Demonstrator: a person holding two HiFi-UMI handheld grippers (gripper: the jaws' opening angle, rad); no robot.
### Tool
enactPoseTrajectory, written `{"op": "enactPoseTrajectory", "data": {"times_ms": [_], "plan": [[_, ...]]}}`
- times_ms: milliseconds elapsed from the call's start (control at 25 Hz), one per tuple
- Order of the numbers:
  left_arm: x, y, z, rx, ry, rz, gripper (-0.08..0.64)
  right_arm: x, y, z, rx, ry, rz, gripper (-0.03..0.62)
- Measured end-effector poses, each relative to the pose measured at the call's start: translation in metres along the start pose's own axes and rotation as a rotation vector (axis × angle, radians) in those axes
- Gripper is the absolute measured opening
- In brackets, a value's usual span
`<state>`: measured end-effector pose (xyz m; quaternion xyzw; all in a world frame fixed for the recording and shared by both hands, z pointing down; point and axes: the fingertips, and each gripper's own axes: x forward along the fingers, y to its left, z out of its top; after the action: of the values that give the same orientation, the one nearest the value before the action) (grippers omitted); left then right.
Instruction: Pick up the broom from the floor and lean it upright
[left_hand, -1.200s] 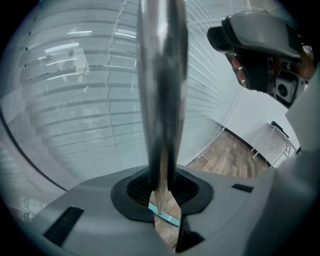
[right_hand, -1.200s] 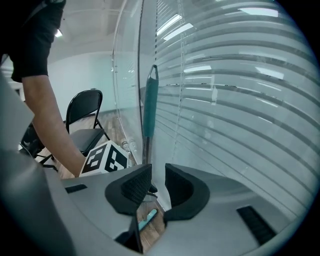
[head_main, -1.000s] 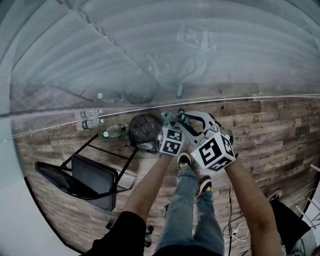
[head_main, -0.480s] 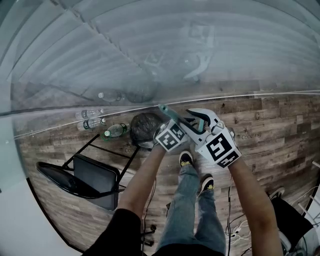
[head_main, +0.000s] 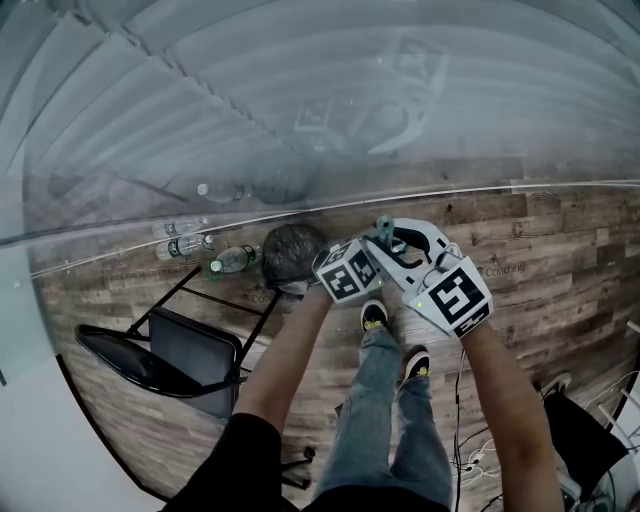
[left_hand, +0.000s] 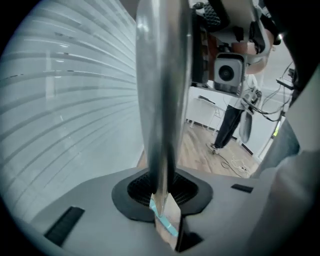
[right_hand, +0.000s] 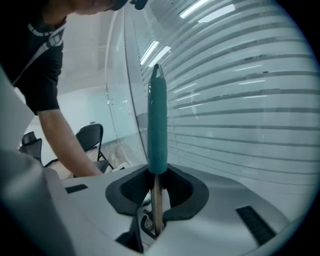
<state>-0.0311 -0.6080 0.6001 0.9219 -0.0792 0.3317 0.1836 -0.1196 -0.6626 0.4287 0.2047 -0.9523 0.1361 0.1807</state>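
Teal sleeving covers the top end of the broom (right_hand: 157, 125) handle. In the right gripper view it stands straight up out of the right gripper (right_hand: 156, 200), in front of a glass wall (right_hand: 240, 100) lined with horizontal blinds. Below the sleeve the handle narrows to a thin bare rod. That rod runs between the right fingers (right_hand: 220, 210), which have just been closing and now pinch it.

The left gripper (left_hand: 161, 200) has the same handle farther from the teal end. Its fingers are pressed onto the silvery metal shaft, right where a paper label (left_hand: 167, 220) with a teal stripe is stuck (its print is too blurred to read).

In the head view both grippers are held close together in front of the person, above the wooden floor (head_main: 540, 250). Their marker cubes (head_main: 350, 272) are just beside each other, and the teal tip points toward the glass. The brush end is out of sight in every view.

A black folding chair (head_main: 170, 350) stands at the left. A dark bag (head_main: 292, 252) sits at the foot of the glass, and plastic bottles (head_main: 232, 262) lie beside it along the wall. The person's shoes (head_main: 371, 318) show just below the grippers.
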Motion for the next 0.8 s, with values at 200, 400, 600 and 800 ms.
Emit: {"op": "enactPoseTrajectory", "data": {"times_ms": [200,400,600,800], "plan": [[-0.007,0.038,-0.001,-0.175,-0.105,0.26,0.111,0.006,-0.021,-0.006,0.048,0.055,-0.133,0.086],[-0.018,0.061,0.0,-0.286,-0.167,0.355,0.094,0.0,-0.028,-0.011,0.1,0.083,-0.218,0.084],[-0.002,0.04,0.019,-0.225,-0.157,0.205,0.075,-0.015,-0.051,-0.01,0.17,0.063,-0.363,0.084],[0.019,0.013,0.011,-0.237,-0.155,0.164,0.067,-0.021,-0.052,-0.037,0.206,0.14,-0.447,0.084]]}}
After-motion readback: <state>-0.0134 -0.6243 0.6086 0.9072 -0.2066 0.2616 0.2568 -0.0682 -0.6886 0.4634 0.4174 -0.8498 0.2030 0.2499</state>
